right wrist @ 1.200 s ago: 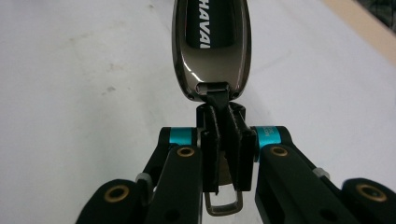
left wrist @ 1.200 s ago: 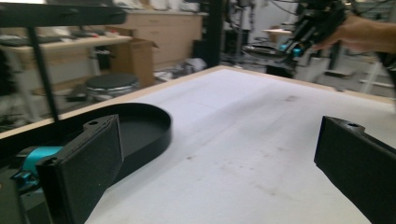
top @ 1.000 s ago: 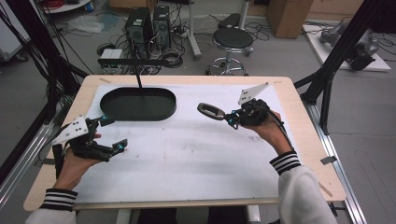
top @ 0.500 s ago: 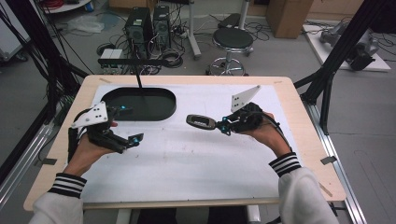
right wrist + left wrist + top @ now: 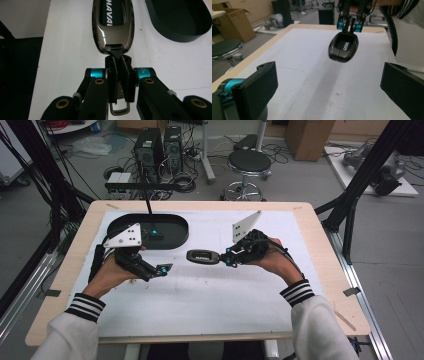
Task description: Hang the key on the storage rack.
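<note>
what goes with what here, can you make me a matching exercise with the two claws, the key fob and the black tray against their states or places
Column one:
1. left claw
2. right claw
3. key fob
4. black tray

Column two:
A. lies on the white mat at the far left of the table
B. open, holding nothing
C. held above the mat by its strap end
D. shut on a strap

Pairs: 1-B, 2-D, 3-C, 4-A
</note>
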{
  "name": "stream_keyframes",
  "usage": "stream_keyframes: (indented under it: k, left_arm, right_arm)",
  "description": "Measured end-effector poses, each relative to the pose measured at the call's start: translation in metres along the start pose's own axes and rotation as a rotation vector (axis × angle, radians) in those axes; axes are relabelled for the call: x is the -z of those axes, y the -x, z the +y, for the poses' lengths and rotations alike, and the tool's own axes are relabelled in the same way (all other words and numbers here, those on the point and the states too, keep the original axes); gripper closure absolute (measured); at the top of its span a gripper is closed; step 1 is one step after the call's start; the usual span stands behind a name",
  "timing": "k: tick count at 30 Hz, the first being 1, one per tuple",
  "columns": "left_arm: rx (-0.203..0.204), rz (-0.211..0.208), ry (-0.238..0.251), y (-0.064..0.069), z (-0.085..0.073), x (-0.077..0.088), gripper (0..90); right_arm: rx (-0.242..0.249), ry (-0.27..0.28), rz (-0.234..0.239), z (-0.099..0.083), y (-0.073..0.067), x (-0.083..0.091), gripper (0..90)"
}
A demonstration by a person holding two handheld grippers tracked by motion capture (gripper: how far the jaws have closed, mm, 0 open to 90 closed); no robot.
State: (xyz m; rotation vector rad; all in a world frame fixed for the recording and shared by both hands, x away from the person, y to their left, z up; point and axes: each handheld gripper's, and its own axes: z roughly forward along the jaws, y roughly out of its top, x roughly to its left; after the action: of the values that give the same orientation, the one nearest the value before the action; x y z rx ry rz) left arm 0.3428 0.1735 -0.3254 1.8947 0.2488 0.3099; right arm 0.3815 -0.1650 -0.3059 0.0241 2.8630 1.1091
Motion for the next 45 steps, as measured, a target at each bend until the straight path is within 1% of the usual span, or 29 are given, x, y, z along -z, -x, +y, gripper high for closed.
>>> stream_keyframes:
  k: [1, 5, 6, 7, 8, 11, 12, 13, 14, 16, 17, 19, 21, 22, 25, 27, 28, 29, 30, 31, 33, 34, 36, 38, 39, 40, 41, 43, 45]
  left_arm:
    - [-0.009, -0.006, -0.011, 0.000, 0.002, -0.002, 1.7]
    - [-0.011, -0.039, -0.021, 0.002, 0.009, -0.010, 1.7]
    - [-0.017, -0.040, -0.031, 0.002, 0.010, -0.012, 1.7]
    - [-0.032, -0.037, -0.056, 0.003, 0.012, -0.014, 1.7]
    - [-0.030, -0.041, -0.064, 0.003, 0.012, -0.017, 1.7]
    - [-0.032, -0.051, -0.095, 0.006, 0.013, -0.025, 1.7]
    - [-0.034, -0.051, -0.103, 0.006, 0.014, -0.027, 1.7]
    - [-0.041, -0.053, -0.117, 0.007, 0.014, -0.030, 1.7]
    - [-0.035, -0.061, -0.122, 0.008, 0.014, -0.033, 1.7]
    - [-0.045, -0.072, -0.147, 0.009, 0.014, -0.038, 1.7]
    - [-0.048, -0.078, -0.162, 0.010, 0.015, -0.041, 1.7]
    - [-0.042, -0.108, -0.186, 0.011, 0.014, -0.047, 1.7]
    - [-0.050, -0.134, -0.208, 0.012, 0.014, -0.051, 2.3]
    - [-0.059, -0.138, -0.217, 0.013, 0.014, -0.053, 2.3]
    - [-0.061, -0.144, -0.227, 0.016, 0.014, -0.057, 2.6]
    - [-0.069, -0.148, -0.236, 0.016, 0.014, -0.060, 2.6]
    - [-0.076, -0.152, -0.243, 0.017, 0.015, -0.061, 3.4]
    - [-0.077, -0.154, -0.247, 0.017, 0.015, -0.061, 6.4]
    - [-0.077, -0.161, -0.250, 0.018, 0.015, -0.063, 9.8]
    - [-0.076, -0.163, -0.253, 0.018, 0.015, -0.063, 10.6]
    - [-0.071, -0.175, -0.266, 0.019, 0.014, -0.065, 11.0]
    - [-0.077, -0.176, -0.276, 0.019, 0.014, -0.065, 12.6]
    - [-0.076, -0.179, -0.295, 0.019, 0.013, -0.067, 15.4]
    - [-0.076, -0.181, -0.302, 0.020, 0.012, -0.068, 18.6]
    - [-0.080, -0.184, -0.311, 0.020, 0.012, -0.069, 24.6]
    - [-0.081, -0.184, -0.320, 0.021, 0.012, -0.069, 24.6]
    - [-0.082, -0.185, -0.325, 0.021, 0.012, -0.069, 26.5]
    - [-0.082, -0.170, -0.336, 0.021, 0.013, -0.070, 28.2]
    - [-0.084, -0.171, -0.338, 0.021, 0.013, -0.069, 32.6]
  right_arm:
    - [0.007, 0.000, 0.000, 0.002, 0.000, -0.001, 85.0]
    - [0.021, -0.010, 0.008, 0.009, -0.001, -0.004, 85.0]
    - [0.023, -0.013, 0.006, 0.010, -0.001, -0.005, 85.0]
    - [0.027, -0.014, 0.008, 0.011, -0.001, -0.006, 85.0]
    - [0.034, -0.019, 0.002, 0.013, -0.002, -0.007, 85.0]
    - [0.037, -0.026, 0.008, 0.015, -0.002, -0.010, 85.0]
    - [0.038, -0.030, 0.015, 0.015, -0.003, -0.011, 85.0]
    - [0.038, -0.030, 0.011, 0.016, -0.003, -0.012, 85.0]
    - [0.040, -0.032, 0.015, 0.016, -0.003, -0.013, 85.0]
    - [0.047, -0.034, 0.018, 0.017, -0.004, -0.015, 85.0]
    - [0.038, -0.039, 0.023, 0.018, -0.004, -0.015, 85.0]
    - [0.050, -0.040, 0.027, 0.019, -0.004, -0.016, 85.0]
    - [0.053, -0.048, 0.029, 0.019, -0.005, -0.017, 85.0]
    - [0.053, -0.048, 0.029, 0.019, -0.005, -0.017, 85.0]
    - [0.059, -0.060, 0.035, 0.020, -0.006, -0.020, 85.0]
    - [0.062, -0.061, 0.038, 0.020, -0.007, -0.021, 85.0]
    - [0.065, -0.066, 0.039, 0.021, -0.007, -0.022, 84.9]
    - [0.063, -0.067, 0.044, 0.021, -0.008, -0.022, 84.9]
    - [0.074, -0.062, 0.041, 0.021, -0.008, -0.023, 84.9]
    - [0.073, -0.065, 0.047, 0.021, -0.008, -0.024, 84.9]
    - [0.077, -0.066, 0.042, 0.022, -0.009, -0.024, 84.9]
    - [0.075, -0.068, 0.047, 0.022, -0.009, -0.024, 84.9]
    - [0.075, -0.066, 0.048, 0.022, -0.010, -0.025, 84.9]
    - [0.076, -0.071, 0.050, 0.022, -0.010, -0.026, 84.9]
    - [0.077, -0.078, 0.054, 0.022, -0.010, -0.027, 84.9]
    - [0.077, -0.078, 0.054, 0.022, -0.010, -0.027, 84.9]
    - [0.077, -0.078, 0.051, 0.022, -0.010, -0.027, 84.9]
    - [0.079, -0.080, 0.051, 0.022, -0.010, -0.028, 84.9]
    - [0.081, -0.083, 0.051, 0.022, -0.010, -0.028, 84.9]
